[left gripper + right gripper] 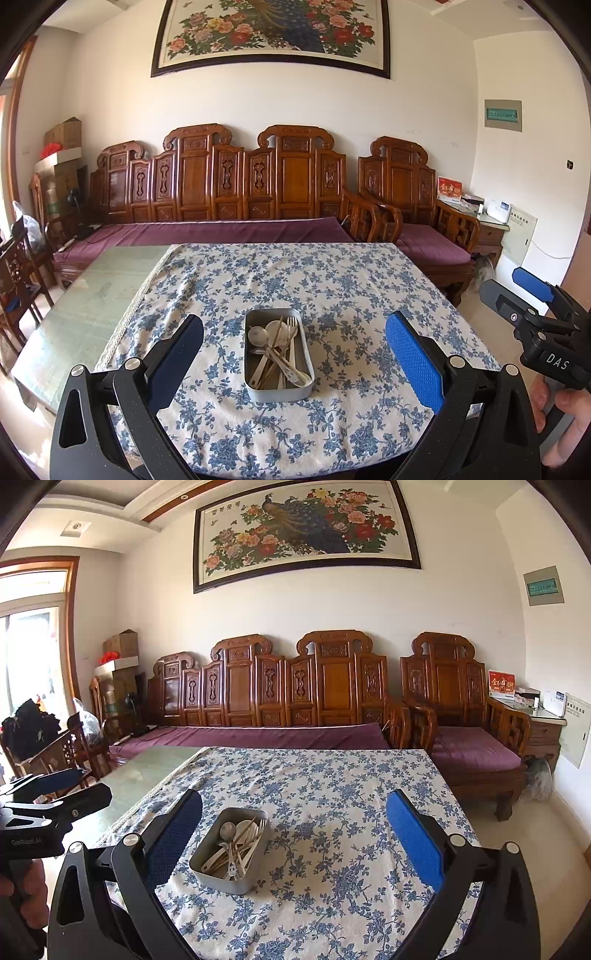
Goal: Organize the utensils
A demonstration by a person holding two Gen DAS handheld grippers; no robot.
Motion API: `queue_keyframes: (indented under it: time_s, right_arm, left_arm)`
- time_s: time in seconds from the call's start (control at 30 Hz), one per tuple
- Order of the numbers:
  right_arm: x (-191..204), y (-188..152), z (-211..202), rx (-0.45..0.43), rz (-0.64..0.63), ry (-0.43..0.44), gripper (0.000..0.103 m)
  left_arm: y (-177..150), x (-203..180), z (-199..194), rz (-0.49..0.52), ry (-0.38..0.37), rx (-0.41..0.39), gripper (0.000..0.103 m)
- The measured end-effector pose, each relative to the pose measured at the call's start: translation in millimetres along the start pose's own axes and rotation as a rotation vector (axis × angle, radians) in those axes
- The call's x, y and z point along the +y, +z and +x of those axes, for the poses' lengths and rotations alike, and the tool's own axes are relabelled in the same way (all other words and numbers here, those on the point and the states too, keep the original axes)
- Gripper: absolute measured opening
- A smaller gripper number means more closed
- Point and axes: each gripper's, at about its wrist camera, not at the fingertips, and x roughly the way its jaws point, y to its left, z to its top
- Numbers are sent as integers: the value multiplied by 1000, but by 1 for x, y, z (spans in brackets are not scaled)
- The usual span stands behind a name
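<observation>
Table: the table [92, 280] is covered on its right part by a blue-flowered tablecloth [332, 288]; a bare green strip is left along the left edge.
Far edge: a carved wooden sofa [229, 184] with purple cushions is seen just behind the far edge of the table.
Right side: an armchair [413, 206] is placed beyond the far right corner, and pale floor is seen beside the right edge.
Open room: much free cloth is seen around the tin on all sides, most of it toward the far edge and the right edge.
Tin: a grey metal tin [277, 354] is placed on the cloth, near the near edge and about the middle of the cloth's width.
Utensils: spoons, a fork and chopsticks [275, 350] are piled loosely inside the tin; their handles are crossed.
Left gripper: the left gripper [293, 363] is held above the near edge, pointed forward; its jaws are spread wide and nothing is held between them.
Tin to left gripper: the tin is seen between the two fingers, apart from both.
Right gripper: the right gripper [293, 843] is held to the right of the left one, also with jaws wide apart and nothing between them.
Tin to right gripper: in the right wrist view the tin [231, 849] is seen closer to the left finger; contact cannot be told.
Hands: part of the right hand [561, 406] is seen on the handle.
</observation>
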Motion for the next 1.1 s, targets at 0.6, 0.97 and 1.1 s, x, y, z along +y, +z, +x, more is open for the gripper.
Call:
queue_keyframes:
  time_s: [0.6, 0.97, 1.1]
  right_arm:
    - [1, -1, 2, 4, 0, 4, 100]
    - [6, -5, 5, 0, -2, 6, 100]
    - [5, -4, 5, -1, 2, 8, 100]
  left_arm:
    - [2, -1, -1, 1, 0, -3, 95]
    - [3, -5, -6, 8, -3, -14, 95]
    - [2, -5, -6, 9, -2, -16, 95]
